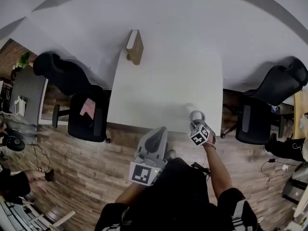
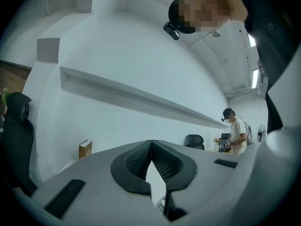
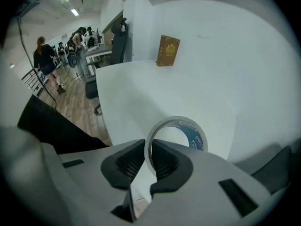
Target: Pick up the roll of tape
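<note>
While the left gripper (image 1: pixel 159 133) hangs low before the person's body, just off the near edge of the white table (image 1: pixel 163 88), its jaws pressed together on nothing, the right gripper (image 3: pixel 149 154) is clamped on the roll of tape (image 3: pixel 198 139) — one jaw inside the ring, the other outside, pinching its wall. The roll stands on edge over the table's near right part; whether it touches the surface cannot be told. A brown book (image 3: pixel 168 51) stands upright at the far edge, well apart from the roll — and a black office chair (image 1: pixel 85 110) sits to the table's left.
</note>
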`<action>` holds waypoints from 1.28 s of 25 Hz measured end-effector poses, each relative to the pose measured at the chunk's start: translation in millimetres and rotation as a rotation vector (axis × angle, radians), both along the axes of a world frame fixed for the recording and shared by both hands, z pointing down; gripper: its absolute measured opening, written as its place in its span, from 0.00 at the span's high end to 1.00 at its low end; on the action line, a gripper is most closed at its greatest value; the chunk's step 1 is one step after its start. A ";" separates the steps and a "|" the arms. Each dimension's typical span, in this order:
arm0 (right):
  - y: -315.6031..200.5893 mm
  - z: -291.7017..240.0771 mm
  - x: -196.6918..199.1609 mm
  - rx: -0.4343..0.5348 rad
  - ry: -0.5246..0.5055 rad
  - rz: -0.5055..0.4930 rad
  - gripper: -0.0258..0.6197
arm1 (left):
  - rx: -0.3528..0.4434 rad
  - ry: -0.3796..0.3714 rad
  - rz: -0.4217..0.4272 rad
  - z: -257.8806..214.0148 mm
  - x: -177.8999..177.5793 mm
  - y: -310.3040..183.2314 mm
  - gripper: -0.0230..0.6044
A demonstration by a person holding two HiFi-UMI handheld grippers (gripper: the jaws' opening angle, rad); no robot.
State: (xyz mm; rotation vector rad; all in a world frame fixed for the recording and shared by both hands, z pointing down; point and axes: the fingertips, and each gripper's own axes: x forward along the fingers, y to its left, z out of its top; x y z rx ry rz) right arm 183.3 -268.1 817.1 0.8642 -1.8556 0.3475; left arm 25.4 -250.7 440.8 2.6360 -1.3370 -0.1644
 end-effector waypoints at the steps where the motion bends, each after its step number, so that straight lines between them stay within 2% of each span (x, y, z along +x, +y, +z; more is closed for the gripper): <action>1: 7.2 -6.8 -3.3 0.019 -0.019 0.007 0.87 | 0.000 -0.001 -0.009 -0.9 -1.6 12.0 0.93; 6: 34.3 -48.2 -15.3 0.121 -0.106 0.048 0.87 | 0.013 -0.034 -0.038 -5.2 -9.6 61.3 0.93; 11: 48.1 -96.8 -32.6 0.218 -0.226 0.110 0.87 | 0.052 -0.069 -0.066 -13.6 -32.6 83.1 0.93; 17: 58.4 -162.0 -50.6 0.333 -0.368 0.205 0.87 | 0.074 -0.058 -0.076 -18.5 -60.0 90.4 0.93; 21: 60.3 -206.9 -64.8 0.414 -0.452 0.257 0.87 | 0.083 -0.050 -0.053 -17.0 -75.0 86.5 0.93; 32: 96.5 -311.5 -86.2 0.628 -0.607 0.370 0.87 | 0.090 -0.043 0.012 -9.2 -98.6 72.2 0.93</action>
